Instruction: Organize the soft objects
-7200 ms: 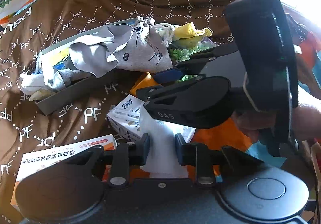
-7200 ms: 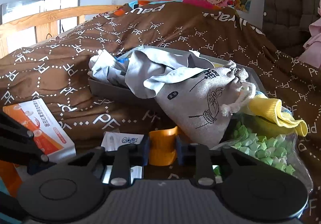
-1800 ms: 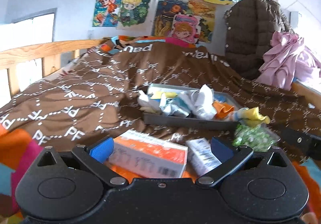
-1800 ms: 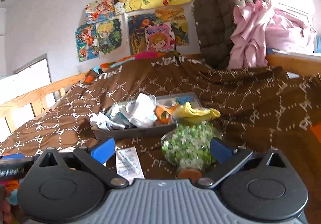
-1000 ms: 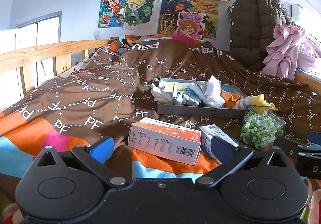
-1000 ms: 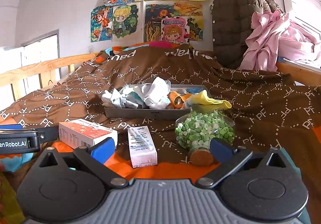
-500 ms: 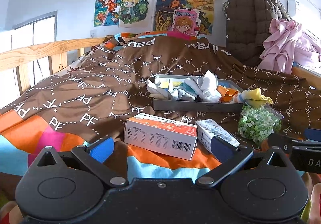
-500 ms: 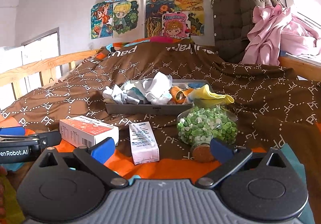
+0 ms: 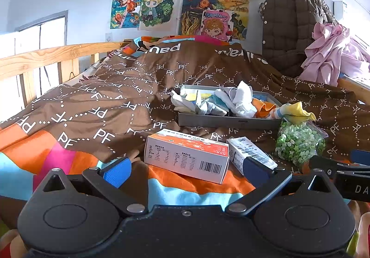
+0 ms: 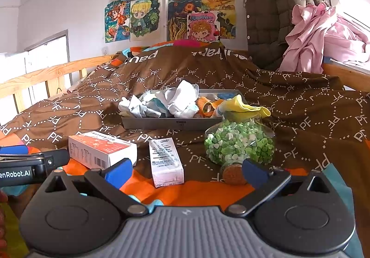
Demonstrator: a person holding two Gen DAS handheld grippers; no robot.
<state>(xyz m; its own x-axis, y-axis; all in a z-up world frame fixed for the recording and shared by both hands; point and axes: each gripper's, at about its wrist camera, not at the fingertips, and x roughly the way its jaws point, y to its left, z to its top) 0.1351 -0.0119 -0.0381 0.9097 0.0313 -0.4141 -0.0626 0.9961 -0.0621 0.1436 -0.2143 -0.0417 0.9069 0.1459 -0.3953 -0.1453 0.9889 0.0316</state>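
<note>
A shallow grey rectangular tray (image 9: 227, 121) is sitting on the brown quilted bedspread (image 9: 111, 100), heaped with crumpled white and grey cloths (image 9: 240, 99) and an orange fabric piece (image 9: 262, 105); a soft yellow cloth (image 9: 298, 111) is draping over its right end. A round clear glass jar (image 10: 239, 144) of green paper stars, cork-stoppered, is lying at the tray's 5 o'clock. Two glossy cardboard boxes, an orange-and-white medicine box (image 9: 187, 155) and a small white carton (image 10: 165, 158), are resting nearer the tongs. The left gripper (image 9: 185, 169) is hanging with blue-padded fingers spread wide, empty, tray at its 12 o'clock. The right gripper (image 10: 186, 170) is likewise gaping, pinching nothing, with the tray at 12 o'clock and well apart.
</note>
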